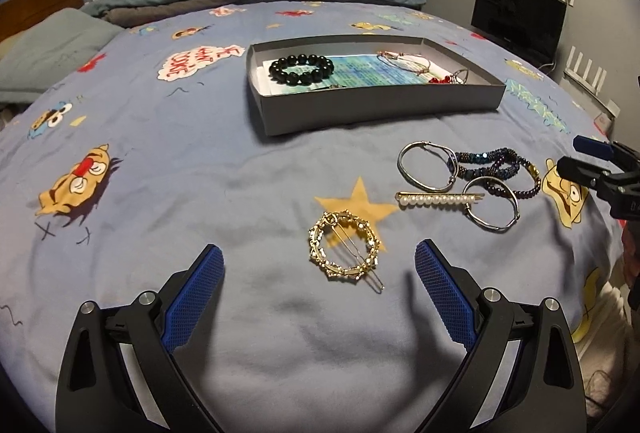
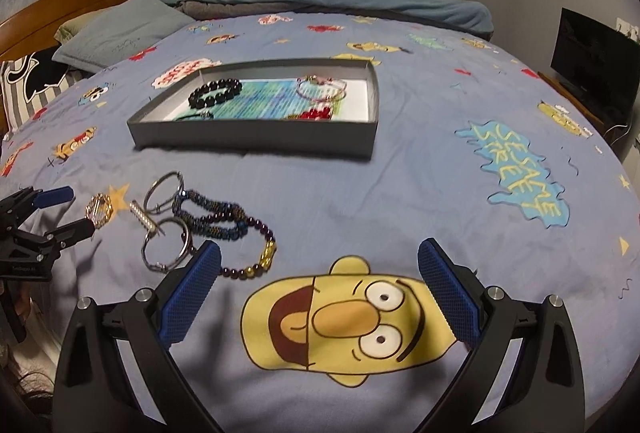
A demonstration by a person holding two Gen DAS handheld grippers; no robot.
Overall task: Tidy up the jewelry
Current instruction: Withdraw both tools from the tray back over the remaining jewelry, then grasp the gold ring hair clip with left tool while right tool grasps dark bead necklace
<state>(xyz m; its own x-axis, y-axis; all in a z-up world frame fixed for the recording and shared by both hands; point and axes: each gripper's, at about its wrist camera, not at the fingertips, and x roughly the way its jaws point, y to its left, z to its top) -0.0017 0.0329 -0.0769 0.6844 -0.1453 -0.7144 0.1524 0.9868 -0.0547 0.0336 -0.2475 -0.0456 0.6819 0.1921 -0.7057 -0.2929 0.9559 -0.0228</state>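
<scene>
Bed sheet, blue w/ cartoon prints: work surface, spans both views.

Grey tray, shallow, cardboard-like, on sheet beyond loose pieces. Inside: printed paper liner; black bead bracelet at left end; thin pink cord bracelet toward right; red bead piece at right front corner. Small dark item by front wall, too small to tell.

Loose on sheet, near side of tray:
- Round gold hair clip, flat, partly over yellow star print, lying between left gripper's fingers, nearer right finger; not touched.
- Pearl bar clip, flat, just right of star; one end over a silver hoop.
- Silver hoops, 2 pcs, overlapping dark beaded strands.
- Dark blue/purple beaded bracelets, tangled, w/ gold beads at one end; one strand passes behind right gripper's left finger in right wrist view.

Left gripper: fingers wide apart, nothing held, low over sheet.

Right gripper: fingers wide apart, nothing held, over yellow face print, just right of jewelry pile.

Background: pillow, folded blanket, dark monitor, window shelf w/ clothes.
</scene>
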